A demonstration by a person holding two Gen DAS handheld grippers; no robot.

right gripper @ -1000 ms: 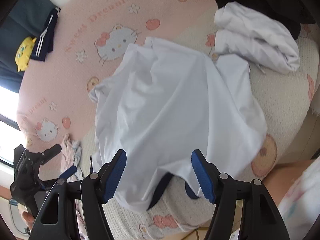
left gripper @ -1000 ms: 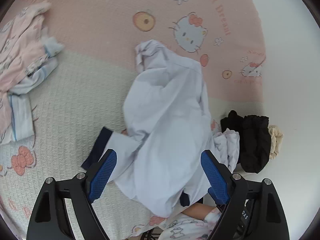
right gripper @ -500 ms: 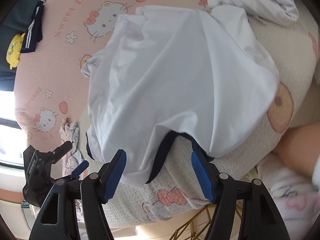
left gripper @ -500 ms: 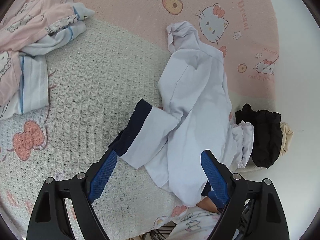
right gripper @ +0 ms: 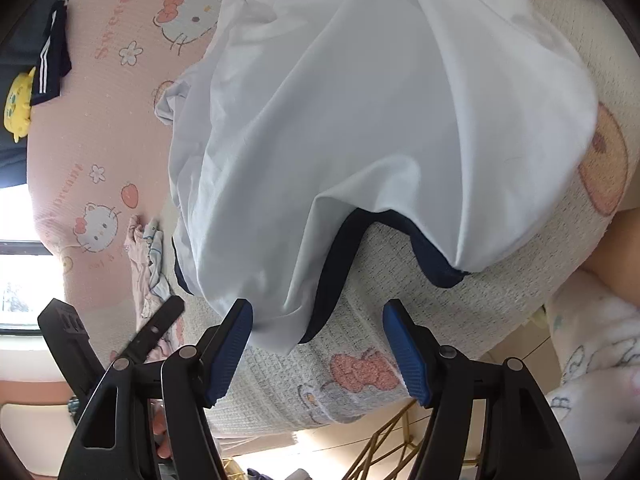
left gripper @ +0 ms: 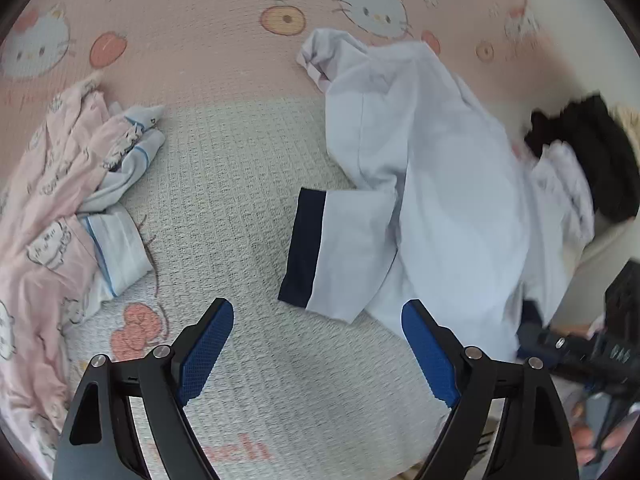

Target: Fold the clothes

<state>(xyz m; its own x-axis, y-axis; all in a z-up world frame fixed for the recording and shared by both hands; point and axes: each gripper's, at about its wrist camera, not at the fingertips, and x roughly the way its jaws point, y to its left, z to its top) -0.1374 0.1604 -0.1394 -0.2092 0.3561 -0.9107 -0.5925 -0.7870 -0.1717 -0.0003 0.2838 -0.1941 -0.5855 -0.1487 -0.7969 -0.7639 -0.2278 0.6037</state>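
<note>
A crumpled white shirt [left gripper: 448,184] with navy-cuffed sleeves lies on the bed, its near sleeve [left gripper: 340,256] spread flat toward me. My left gripper [left gripper: 316,340] hovers open just short of that sleeve, nothing between its blue pads. In the right wrist view the same white shirt [right gripper: 360,120] fills the upper middle, its navy hem [right gripper: 348,240] curling at the near edge. My right gripper [right gripper: 318,338] is open, its left pad [right gripper: 232,344] touching or nearly touching the shirt's lowest fold. The right gripper's body [left gripper: 592,352] shows at the left view's right edge.
Pink and blue-striped clothes [left gripper: 60,200] are heaped at the left of the cat-print bedspread [left gripper: 224,184]. A black garment [left gripper: 592,160] and a white one [left gripper: 568,184] are piled at the right. The bed's edge [right gripper: 360,408] is near, and a person's patterned sleeve [right gripper: 592,360] is at right.
The left view has swung left and nearer, so the shirt now sits right of centre. The right gripper has closed in on the shirt's navy hem. Both grippers stayed open.
</note>
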